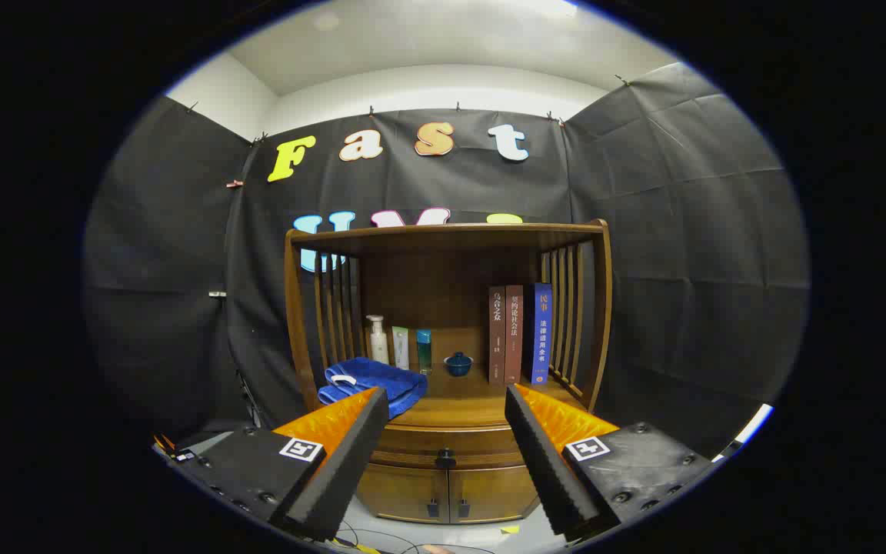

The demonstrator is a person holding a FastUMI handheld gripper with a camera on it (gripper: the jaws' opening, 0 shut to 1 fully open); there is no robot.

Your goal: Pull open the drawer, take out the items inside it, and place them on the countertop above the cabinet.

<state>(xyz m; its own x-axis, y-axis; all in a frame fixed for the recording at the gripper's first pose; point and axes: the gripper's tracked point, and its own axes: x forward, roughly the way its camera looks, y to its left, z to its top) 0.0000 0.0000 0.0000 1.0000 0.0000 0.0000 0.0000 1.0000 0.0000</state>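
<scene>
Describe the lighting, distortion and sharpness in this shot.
Gripper view: fisheye bends the cabinet posts outward; ceiling light is bright above, the shelf recess dimmer; books and drawer knob stay sharp; the open gripper fingers loom large, slightly soft.

The claw (447,400) is held level, fingers spread wide.

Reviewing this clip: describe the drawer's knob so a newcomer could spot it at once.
Start at the wooden cabinet against the black cloth wall. Below its countertop, which carries the blue towel and books, runs the shut drawer. Its dark knob sits alone at centre, between the open hand-held gripper's fingers, above the two lower door handles.
</scene>
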